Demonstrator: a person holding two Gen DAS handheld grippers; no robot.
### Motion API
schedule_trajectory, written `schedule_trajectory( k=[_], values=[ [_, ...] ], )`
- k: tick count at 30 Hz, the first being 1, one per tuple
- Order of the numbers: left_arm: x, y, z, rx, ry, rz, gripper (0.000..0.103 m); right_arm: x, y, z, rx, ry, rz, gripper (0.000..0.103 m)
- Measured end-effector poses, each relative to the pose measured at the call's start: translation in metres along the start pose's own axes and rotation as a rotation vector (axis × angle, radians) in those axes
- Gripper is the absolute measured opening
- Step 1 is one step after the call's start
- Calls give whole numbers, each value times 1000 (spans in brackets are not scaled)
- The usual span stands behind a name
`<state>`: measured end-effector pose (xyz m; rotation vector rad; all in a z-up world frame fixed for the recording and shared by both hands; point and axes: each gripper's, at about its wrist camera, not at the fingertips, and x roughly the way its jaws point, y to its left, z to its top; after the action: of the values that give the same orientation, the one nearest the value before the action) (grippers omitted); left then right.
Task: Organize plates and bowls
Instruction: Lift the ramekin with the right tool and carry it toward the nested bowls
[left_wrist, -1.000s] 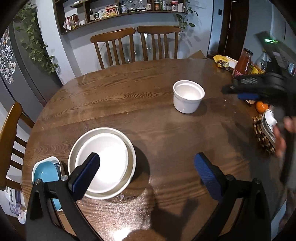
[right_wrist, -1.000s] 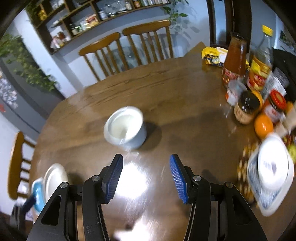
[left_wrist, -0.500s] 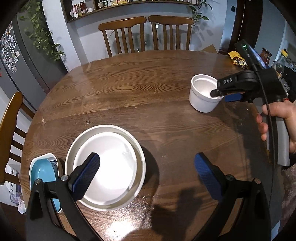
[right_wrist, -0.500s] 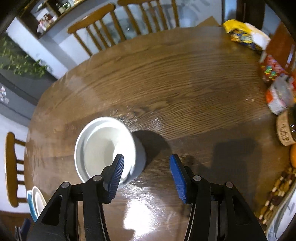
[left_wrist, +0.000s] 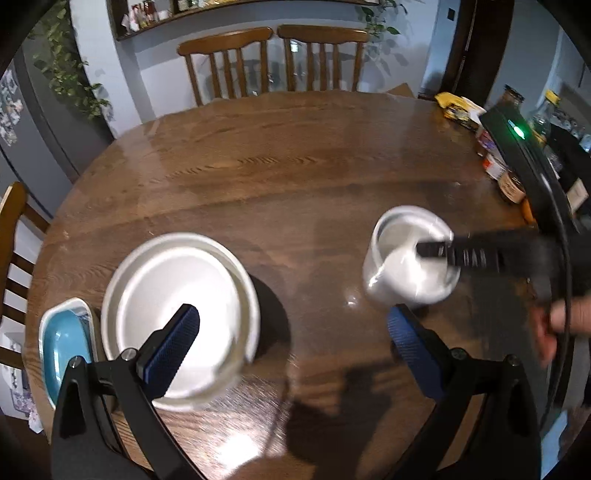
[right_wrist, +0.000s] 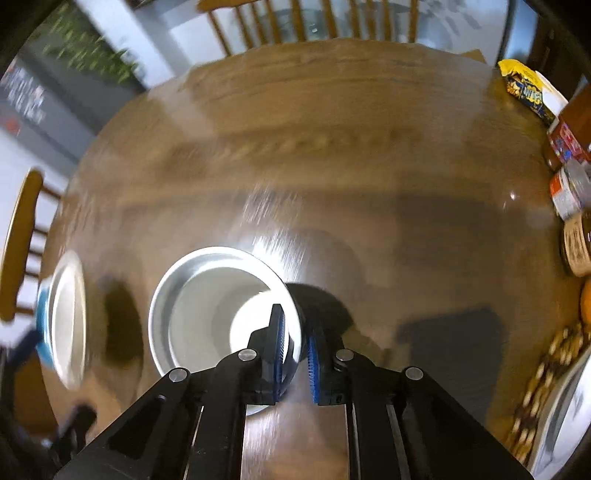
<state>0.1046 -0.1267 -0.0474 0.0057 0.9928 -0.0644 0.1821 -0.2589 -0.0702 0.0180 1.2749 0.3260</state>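
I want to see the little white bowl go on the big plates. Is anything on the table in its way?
Nothing visible is. The right gripper is shut on the wall of the small white bowl, and only bare wooden table lies between it and the white plates.

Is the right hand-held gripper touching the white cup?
Touching. Right wrist view: right hand-held gripper pads pinch the white cup wall.

Both wrist cameras look steeply down along their fingers at the round brown wooden table (left_wrist: 280, 177). The right sits closer over the small white ceramic bowl (right_wrist: 207, 310), which both views share.
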Motion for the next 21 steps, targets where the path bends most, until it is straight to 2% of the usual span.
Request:
schedule_trajectory(
  k=[3, 7, 12, 15, 16, 17, 18, 19, 21],
  values=[
    [0, -9, -14, 19, 33, -43, 102, -7, 7, -36, 4, 7, 39, 13],
    [1, -21, -32, 66, 68, -52, 100, -15, 14, -78, 37, 0, 79, 13],
    [11, -33, -54, 127, 158, -76, 90, -20, 23, -106, 61, -17, 82, 13],
    [18, -34, -64, 139, 193, -91, 75, -20, 27, -123, 70, -30, 85, 13],
    [18, -35, -66, 139, 198, -98, 66, -20, 30, -128, 72, -35, 84, 13],
    [18, -35, -68, 137, 201, -110, 60, -23, 25, -128, 74, -38, 86, 13],
    [18, -35, -69, 135, 204, -119, 56, -19, 24, -113, 78, -38, 88, 13],
    [18, -36, -70, 137, 204, -128, 49, -18, 25, -114, 84, -43, 88, 13],
    [19, -38, -71, 139, 203, -142, 42, -20, 26, -116, 89, -52, 83, 13]
  ],
)
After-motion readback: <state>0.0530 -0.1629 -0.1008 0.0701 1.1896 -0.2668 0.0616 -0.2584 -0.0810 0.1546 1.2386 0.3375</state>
